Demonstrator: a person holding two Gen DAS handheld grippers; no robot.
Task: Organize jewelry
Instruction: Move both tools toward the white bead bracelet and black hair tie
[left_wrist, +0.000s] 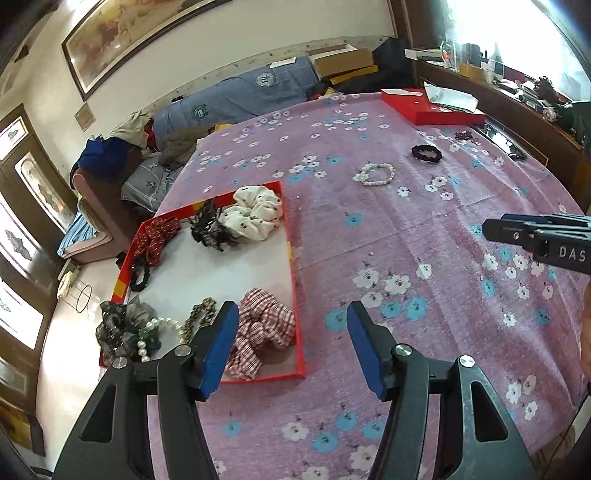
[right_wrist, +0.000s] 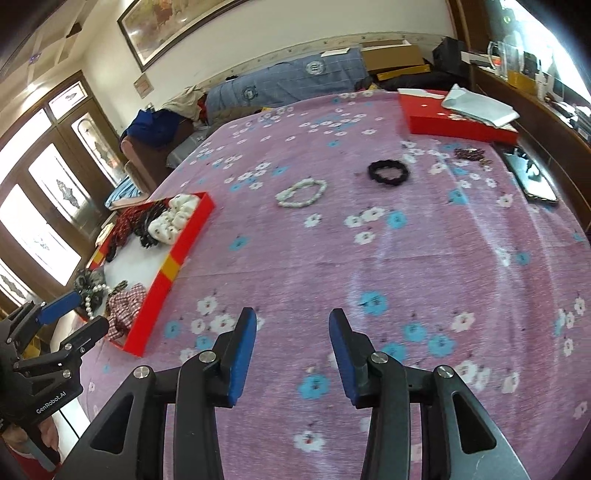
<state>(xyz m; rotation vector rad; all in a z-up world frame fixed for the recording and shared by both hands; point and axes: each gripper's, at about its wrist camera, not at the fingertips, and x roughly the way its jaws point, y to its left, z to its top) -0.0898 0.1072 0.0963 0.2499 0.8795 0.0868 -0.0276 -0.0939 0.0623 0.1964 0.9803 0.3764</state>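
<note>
A shallow red tray (left_wrist: 296, 295) at the table's left holds a white scrunchie (left_wrist: 255, 216), a black claw clip (left_wrist: 210, 230), a checked scrunchie (left_wrist: 266, 332), pearls (left_wrist: 157, 326) and other pieces. My left gripper (left_wrist: 291, 310) hovers over the tray's near right corner, open and still widening, with nothing between its pads. Farther out on the cloth lie a white bead bracelet (right_wrist: 301, 192), a dark scrunchie (right_wrist: 388, 171) and a dark bead string (right_wrist: 471, 153). My right gripper (right_wrist: 292, 315) hangs above bare cloth, open and empty, well short of the bracelet.
A pink flowered cloth (right_wrist: 332, 258) covers the table. At the far right lies a red box lid (right_wrist: 454, 123) with white paper on it, and a phone (right_wrist: 532, 177) sits by the right edge. A cluttered sofa stands beyond the far side.
</note>
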